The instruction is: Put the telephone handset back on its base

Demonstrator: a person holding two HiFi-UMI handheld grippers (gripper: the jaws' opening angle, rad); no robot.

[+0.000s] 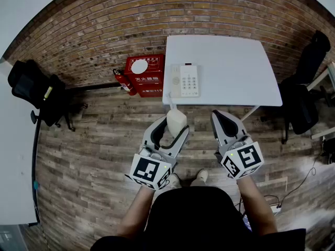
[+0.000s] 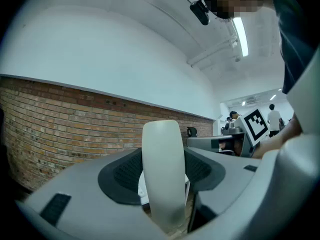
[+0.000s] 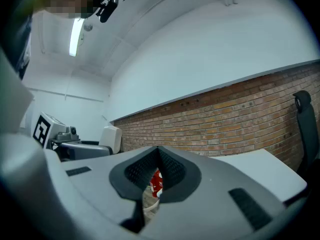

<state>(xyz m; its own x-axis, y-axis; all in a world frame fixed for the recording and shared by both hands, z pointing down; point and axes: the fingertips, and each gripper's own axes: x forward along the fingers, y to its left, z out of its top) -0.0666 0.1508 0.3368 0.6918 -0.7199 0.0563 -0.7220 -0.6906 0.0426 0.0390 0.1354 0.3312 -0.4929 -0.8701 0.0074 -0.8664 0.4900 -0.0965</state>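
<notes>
Left tongs (image 1: pixel 174 127) are closed on the handset (image 1: pixel 176 118), which is clamped partway along its length between the 2 dark pads and stands roughly upright, its rounded end rising above the jaws; the jaws are kept wide by its width. Right tongs (image 1: pixel 220 117) are seen pinched together at the tips, with nothing between them. The handset is held over the floor in front of the person, well short of the table (image 1: pixel 230 61). Near the table's front edge the base (image 1: pixel 187 80) lies with its keypad showing and its left, cradle side bare. A cord (image 1: pixel 169 99) appears to run from the base's near-left corner down toward the handset. The handset is judged to be light, stiff, smooth plastic, so it could slip or twist between the pads if knocked. A hold across its narrower middle is judged best, since both ends are then left free to seat in the cradle, and the cord's pull may have to be allowed for. 1 red box (image 1: pixel 145 76) stands on the floor just left of the table.
</notes>
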